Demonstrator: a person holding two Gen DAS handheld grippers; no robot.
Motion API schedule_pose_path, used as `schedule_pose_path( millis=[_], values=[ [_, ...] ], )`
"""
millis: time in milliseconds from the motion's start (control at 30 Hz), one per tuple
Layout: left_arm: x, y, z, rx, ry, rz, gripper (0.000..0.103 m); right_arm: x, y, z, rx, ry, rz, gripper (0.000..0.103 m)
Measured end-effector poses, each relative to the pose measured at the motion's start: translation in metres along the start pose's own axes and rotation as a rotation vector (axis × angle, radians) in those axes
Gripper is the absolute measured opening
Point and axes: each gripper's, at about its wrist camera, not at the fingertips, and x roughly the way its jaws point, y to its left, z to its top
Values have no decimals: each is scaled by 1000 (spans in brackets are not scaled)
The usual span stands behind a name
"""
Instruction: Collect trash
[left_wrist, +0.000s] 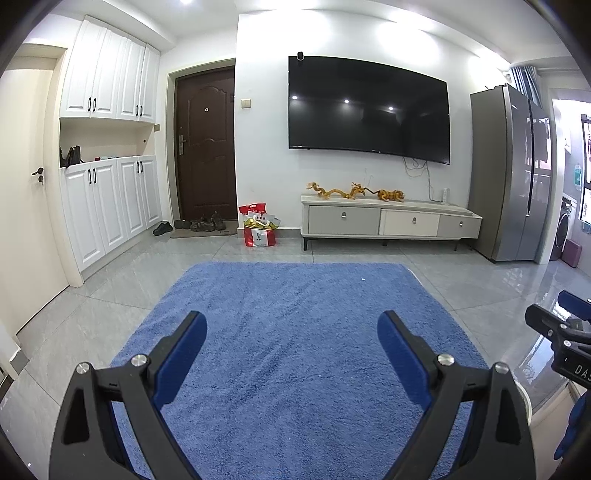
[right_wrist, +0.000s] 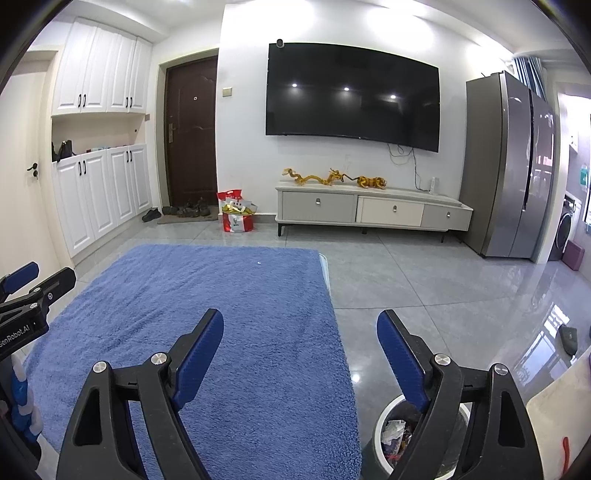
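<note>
My left gripper is open and empty, held above a blue rug. My right gripper is open and empty over the rug's right edge. A round white trash bin with crumpled trash inside stands on the floor under my right finger, just right of the rug. A tiny white scrap lies near the rug's far edge; it also shows in the right wrist view. Each gripper shows at the edge of the other's view: the right one, the left one.
A red KFC bag full of packaging stands against the far wall beside a brown door. A low TV cabinet, a wall TV, a grey fridge, white cupboards and shoes ring the tiled floor.
</note>
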Motion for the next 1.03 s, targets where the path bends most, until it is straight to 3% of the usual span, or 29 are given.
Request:
schedule_pose_path(
  millis=[1033],
  values=[
    [6, 1, -2, -9, 33, -1, 94, 3, -2, -3, 10, 16, -2, 88]
  ],
)
